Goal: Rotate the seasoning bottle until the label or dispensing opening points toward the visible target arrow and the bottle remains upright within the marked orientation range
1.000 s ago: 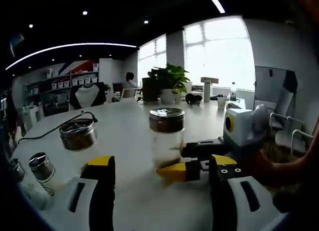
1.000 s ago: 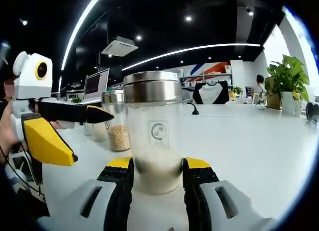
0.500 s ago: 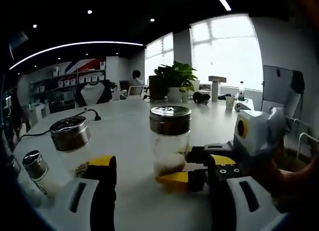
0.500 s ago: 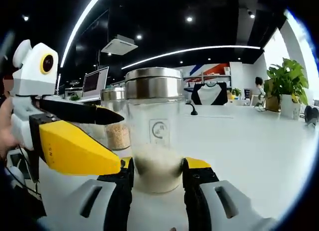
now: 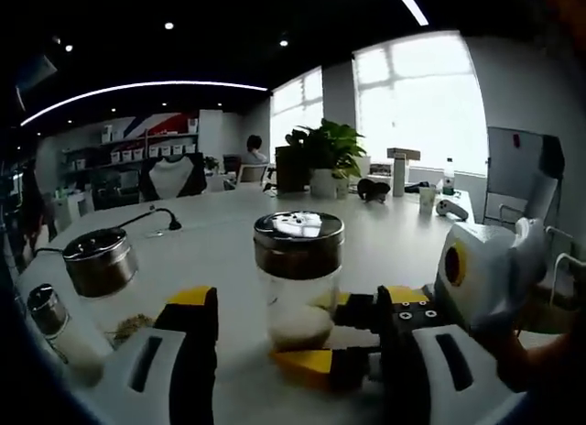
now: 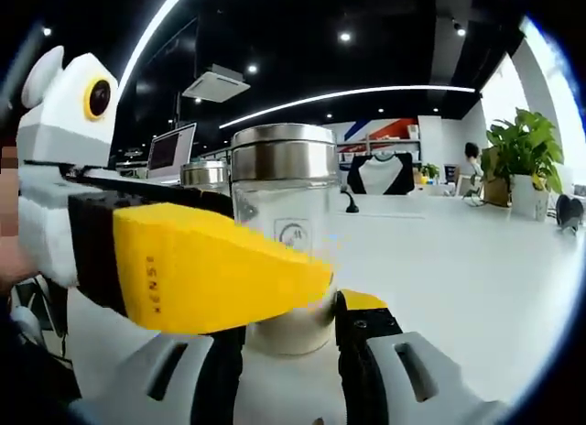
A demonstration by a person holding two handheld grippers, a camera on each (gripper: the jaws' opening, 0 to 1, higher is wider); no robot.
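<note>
1. An open office with dark ceiling, light strips and bright windows; a long white worktop (image 5: 220, 223) runs back toward a potted plant (image 5: 320, 155) at its far end.

2. The seasoning bottle (image 5: 298, 278), a clear glass jar with a metal lid and pale grains at its bottom, stands upright on the worktop, on the near side of the plant. In the right gripper view its small round label (image 6: 293, 237) faces the camera.

3. The right claw (image 6: 288, 329) has its two yellow-tipped jaws closed against the lower sides of the bottle, one on each side, so it has hold of it.

4. The left claw (image 5: 298, 329) is wide open, holding nothing; the bottle stands between its jaws, touching neither as far as I can tell. In the right gripper view one of its yellow jaws crosses just in front of the bottle.

5. Two other jars stand left of the bottle: a metal-lidded jar (image 5: 99, 262) and a small shaker (image 5: 48, 310) beyond it.

6. Progress: the bottle is gripped and upright, so the hold is made. No target arrow or orientation mark can be seen on the worktop, so I cannot judge how much turning is left; the rotation itself looks still to be finished and the bottle released.
</note>
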